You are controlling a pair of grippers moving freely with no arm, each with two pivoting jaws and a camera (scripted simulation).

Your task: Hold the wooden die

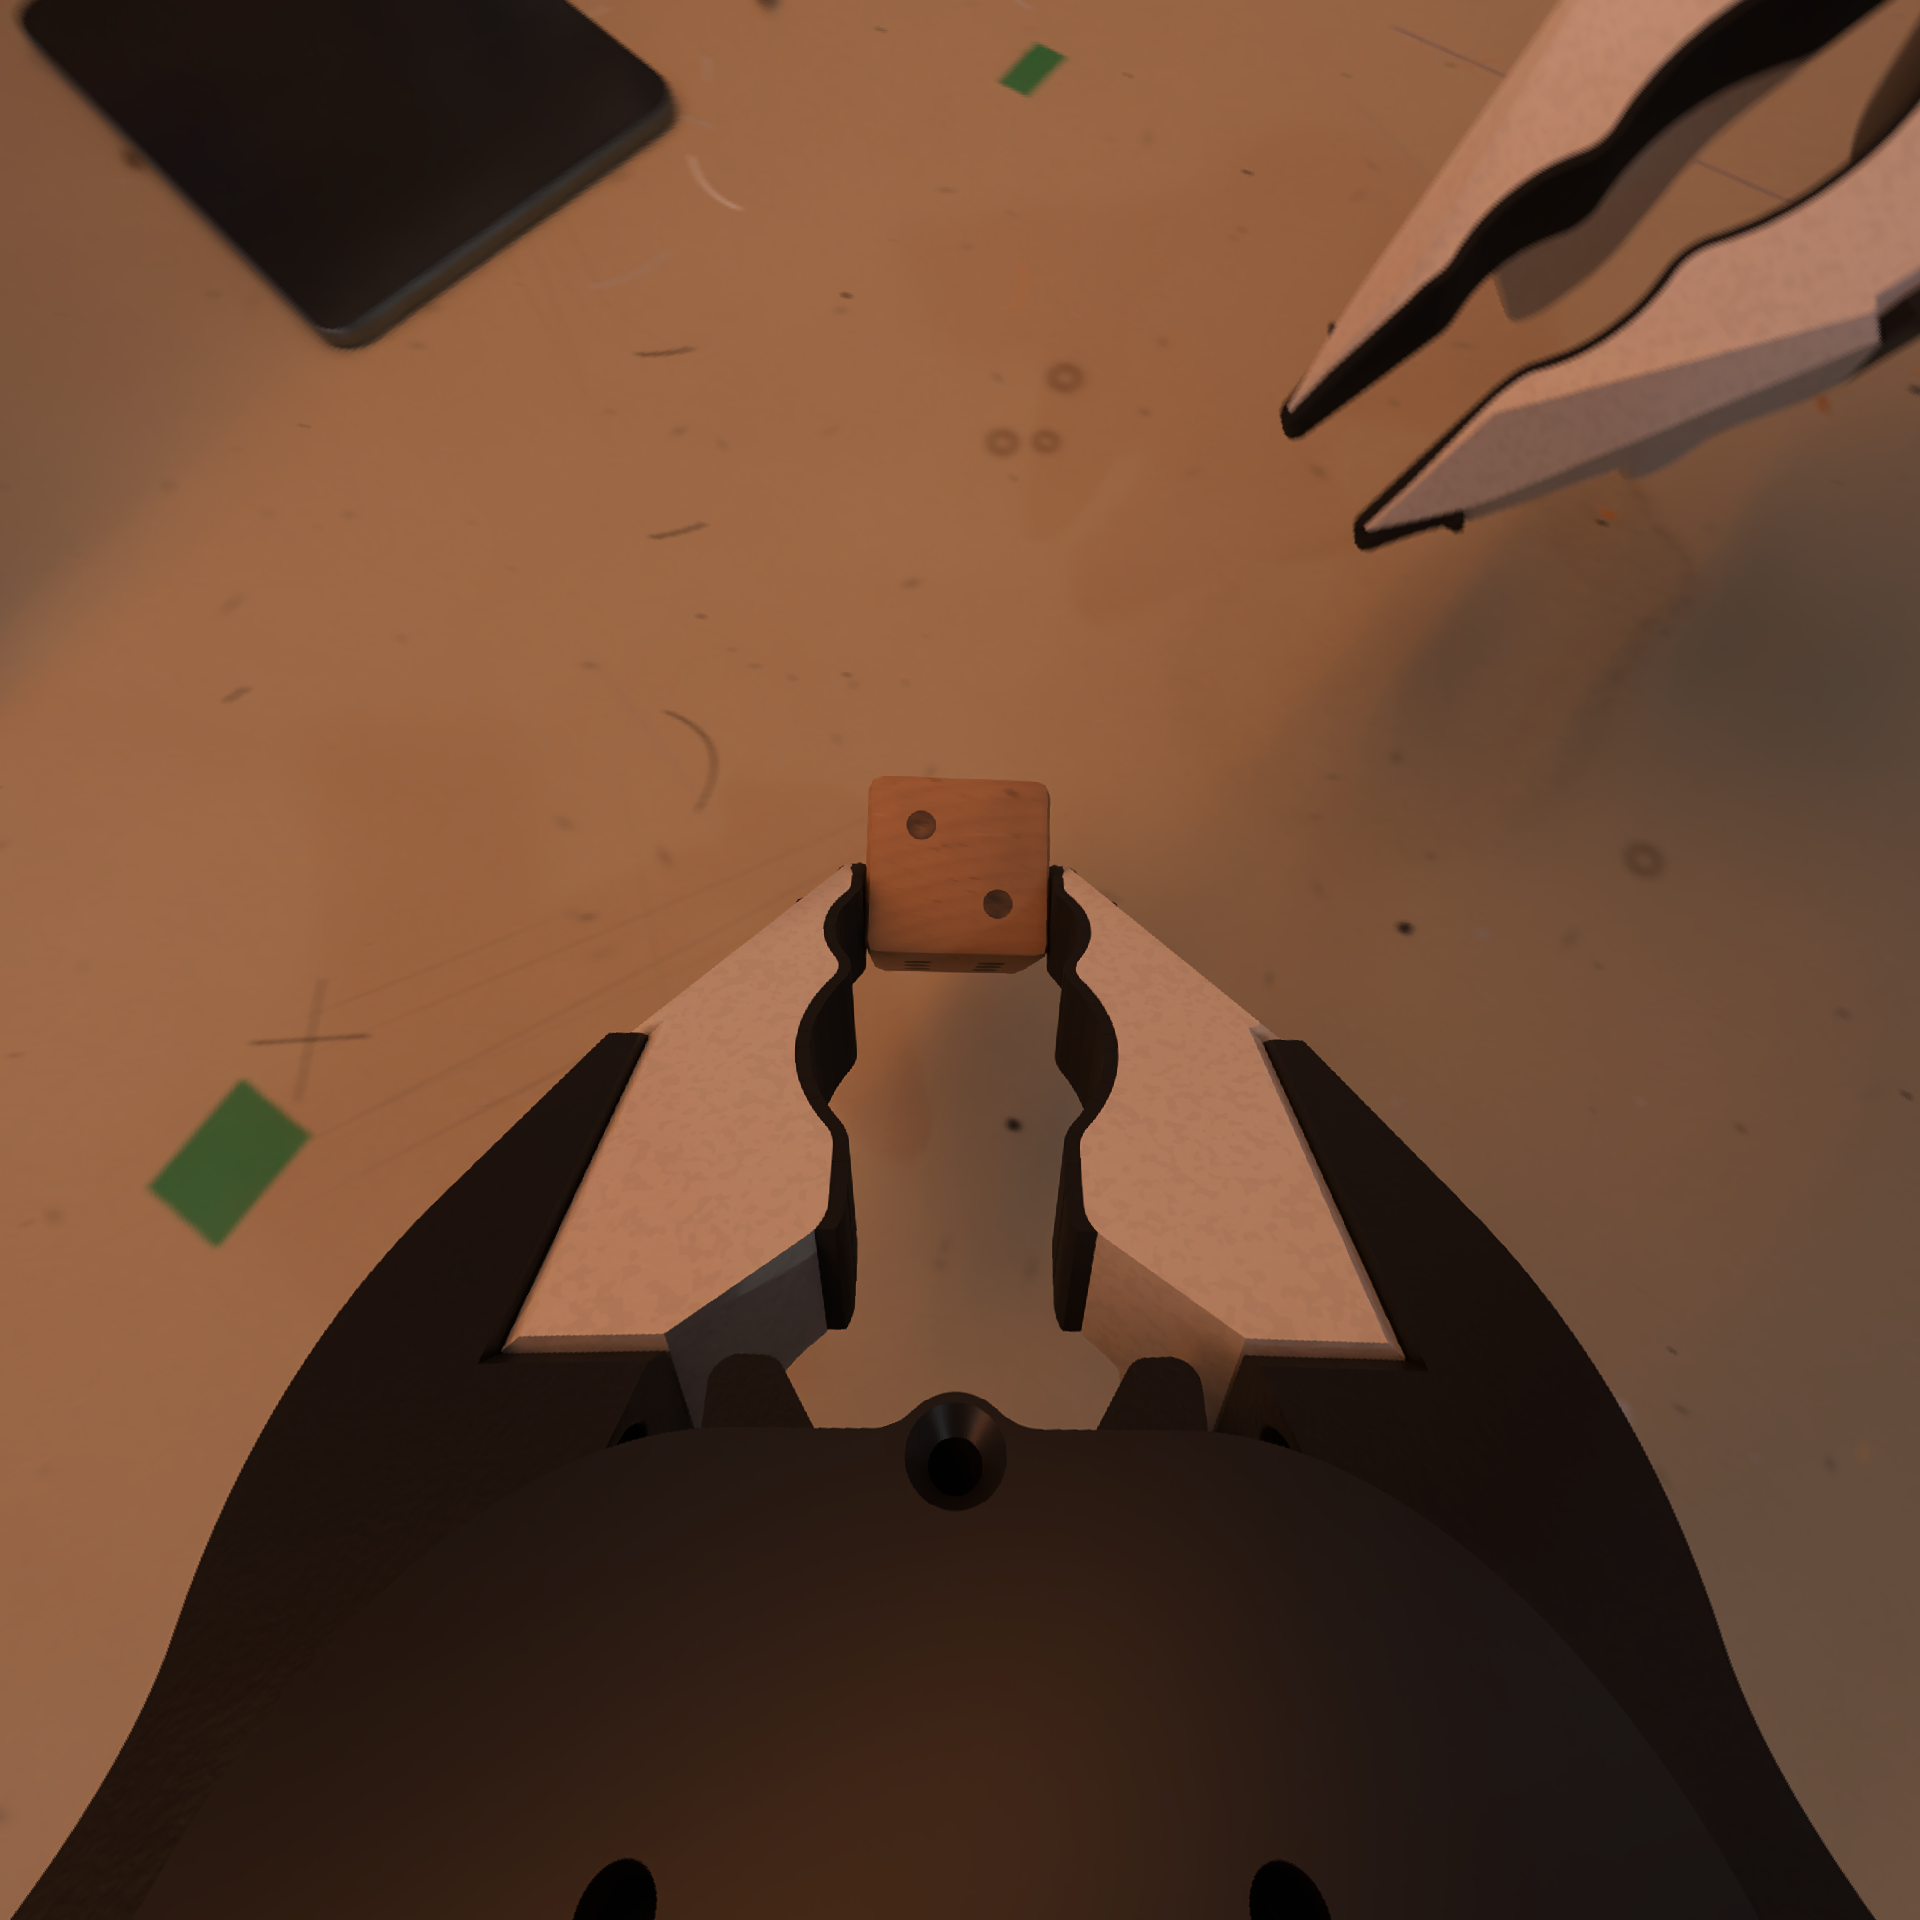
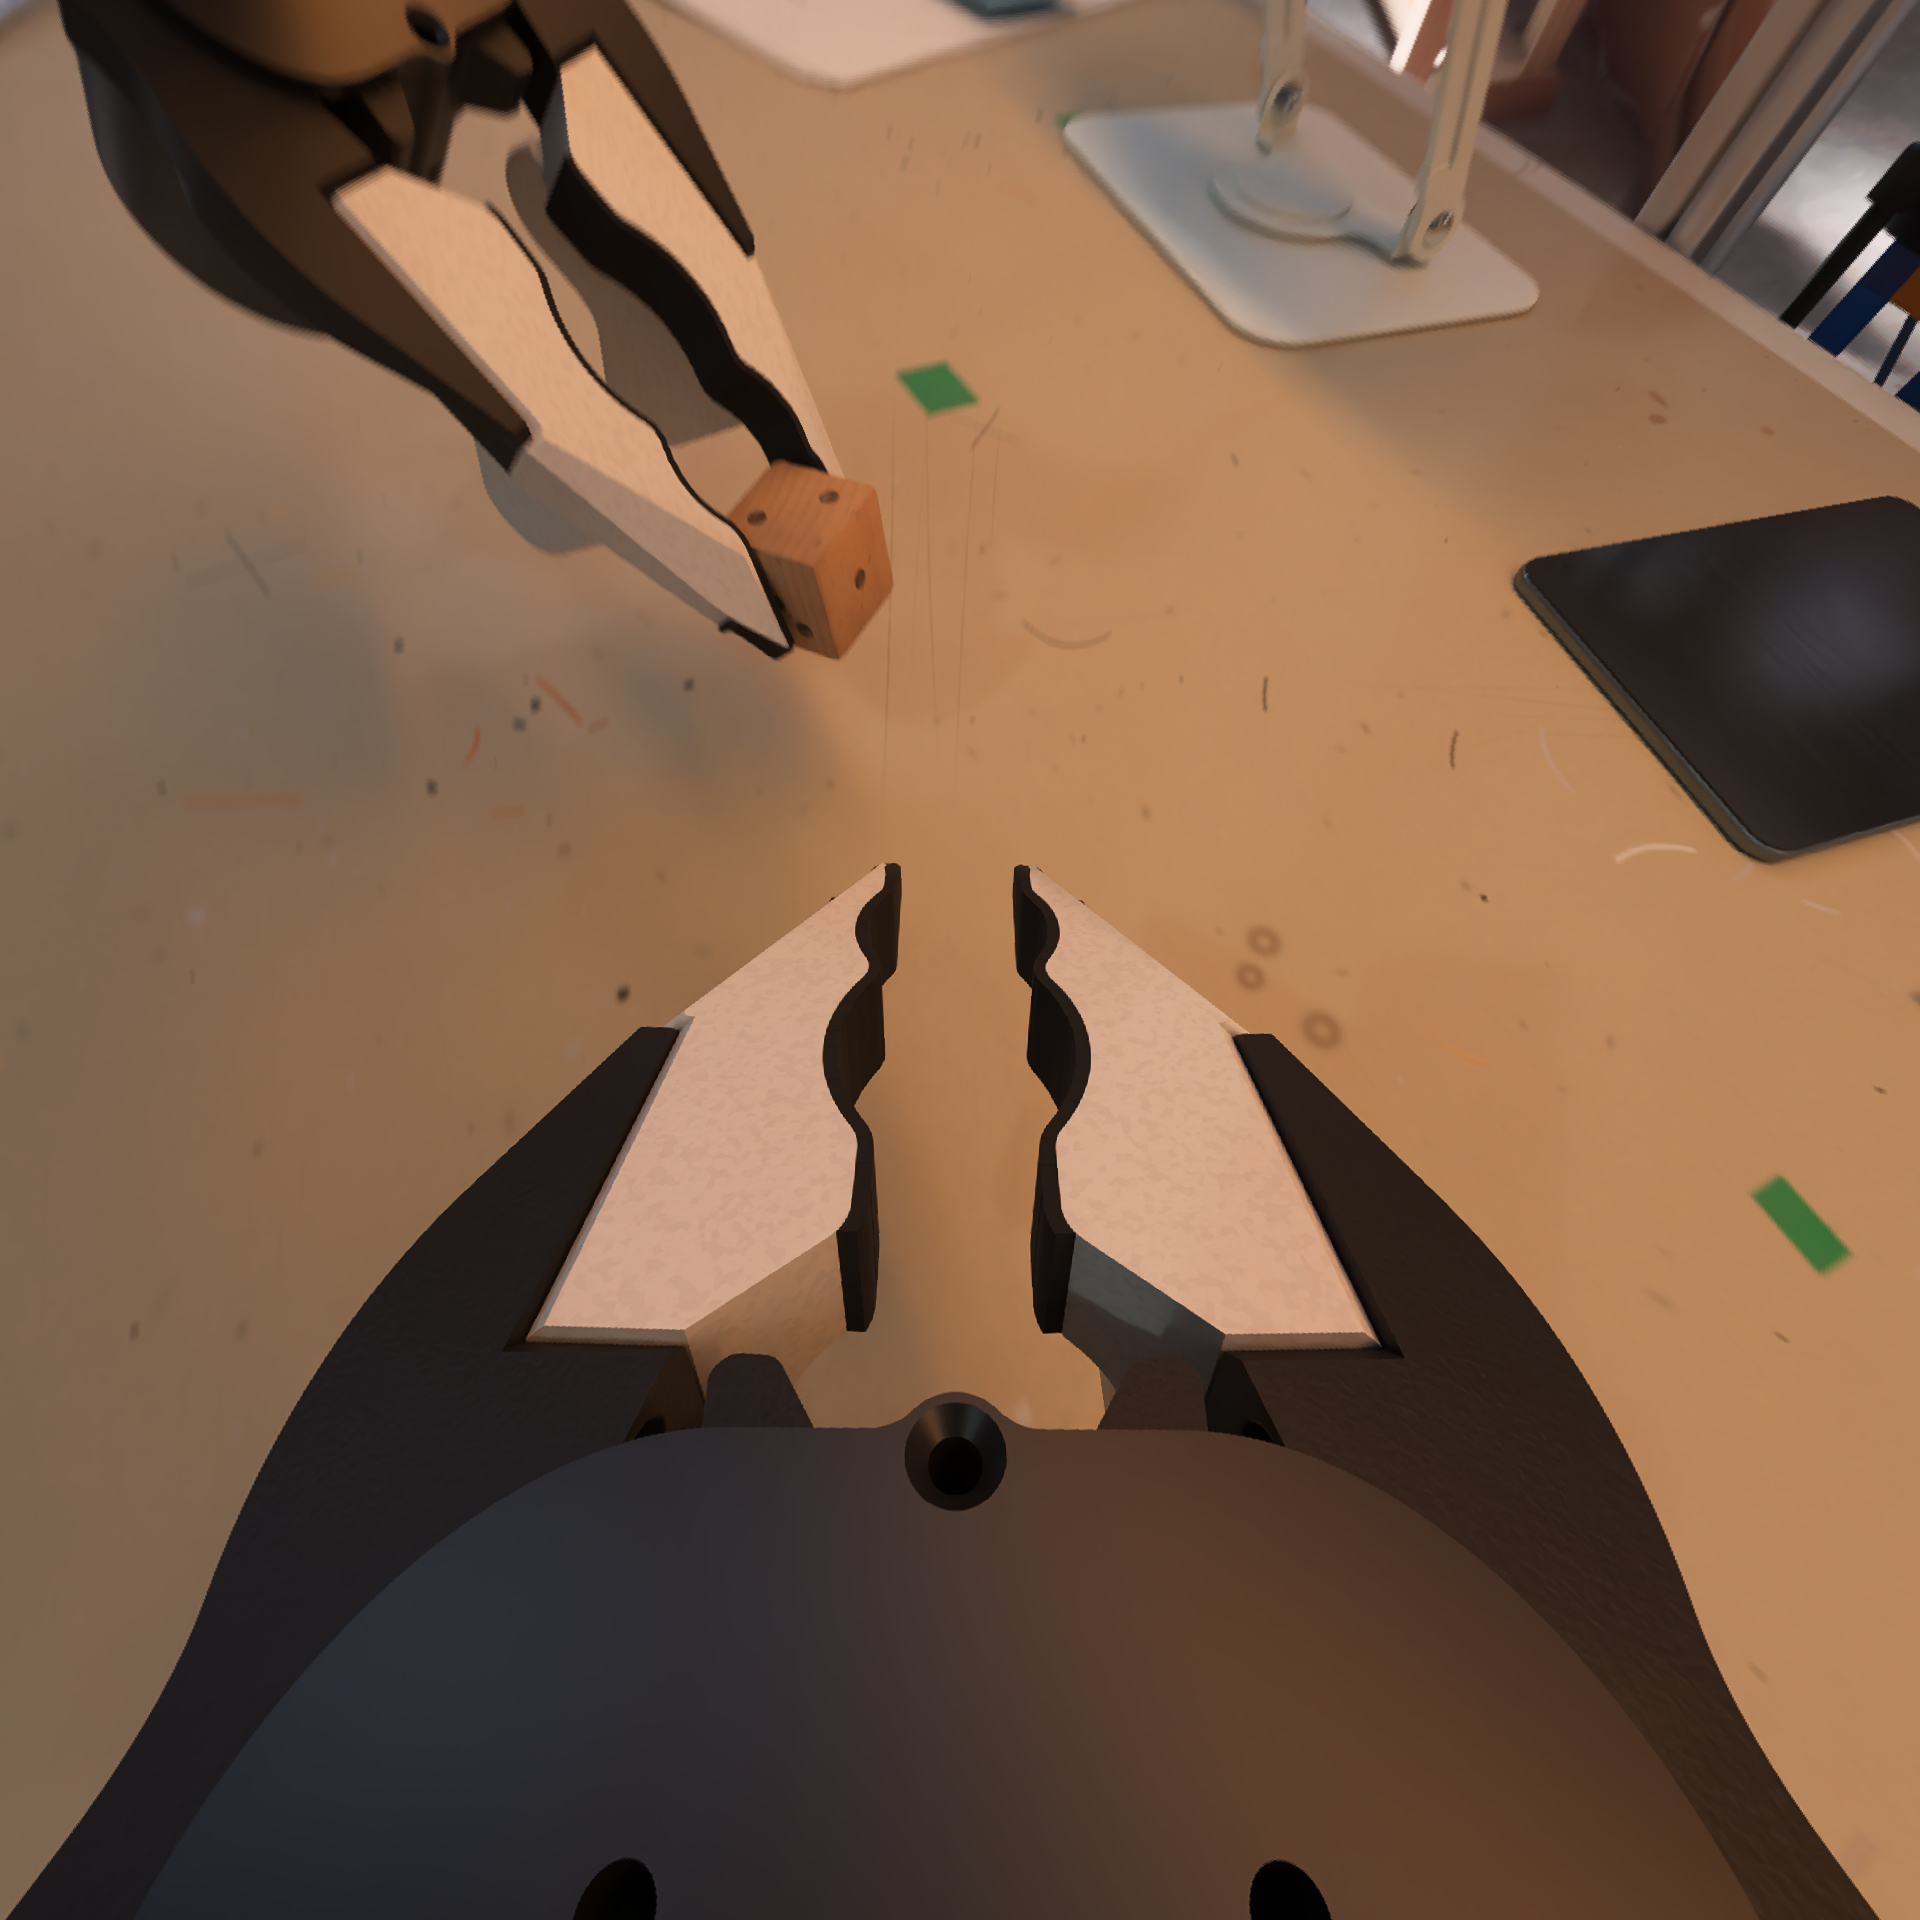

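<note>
The wooden die (image 1: pixel 957 871) is a small light-brown cube with dark pips. My left gripper (image 1: pixel 957 883) is shut on it at the fingertips and holds it above the tan table (image 1: pixel 520 623). In the right wrist view the die (image 2: pixel 821 561) sits between the left gripper's fingertips (image 2: pixel 800 561) at the upper left, clear of the table. My right gripper (image 2: pixel 956 878) is empty, its jaws a narrow gap apart, and hovers over the table below and right of the die. It also shows in the left wrist view (image 1: pixel 1325 478) at the upper right.
A black flat pad (image 1: pixel 343 156) lies on the table, also in the right wrist view (image 2: pixel 1745 665). A white lamp base (image 2: pixel 1299 218) with metal arms stands at the far side. Green tape marks (image 1: pixel 229 1162) (image 2: pixel 937 387) dot the table (image 2: pixel 1247 727). The table edge runs along the far right.
</note>
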